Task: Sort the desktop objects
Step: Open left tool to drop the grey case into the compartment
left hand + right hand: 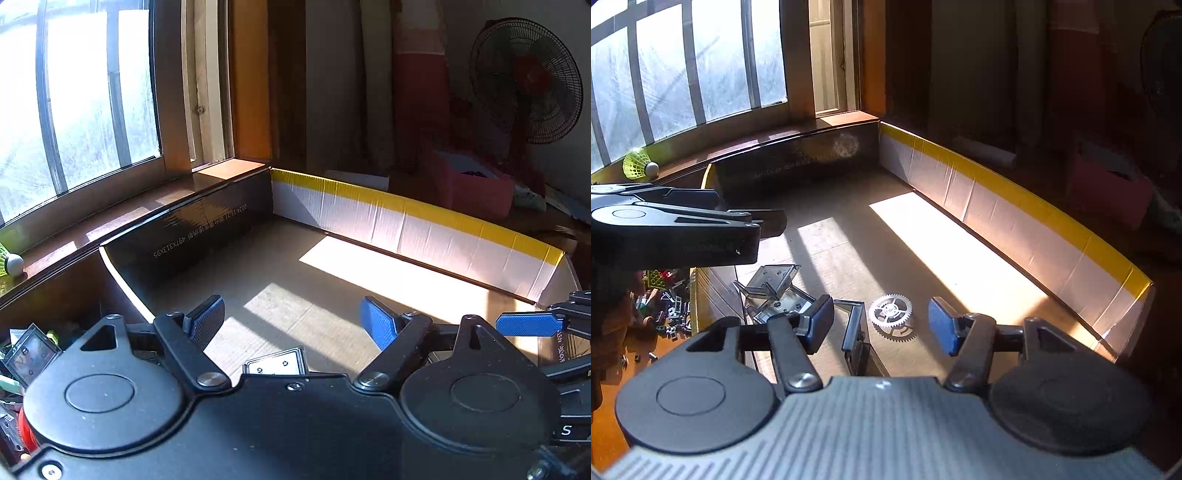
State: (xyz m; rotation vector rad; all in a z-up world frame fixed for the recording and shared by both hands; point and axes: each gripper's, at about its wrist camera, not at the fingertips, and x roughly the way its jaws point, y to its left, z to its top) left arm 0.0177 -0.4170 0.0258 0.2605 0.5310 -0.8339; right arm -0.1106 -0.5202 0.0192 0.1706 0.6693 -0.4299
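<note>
We see the grey gear (pixel 891 318) lying flat just ahead of our right gripper (pixel 882 325) (jaws wide, holding nothing), nearer it than the left gripper (pixel 295 325), also wide and bare.

Big window (pixel 74 96) with dark bars, bright with sun. Brown wooden sill (pixel 122 218) below it. Black fan (pixel 528 79) with a red middle far off by the wall. Pink box (pixel 476 184) low beside the fan. Tall boards (pixel 373 81) leaning on the wall.
</note>
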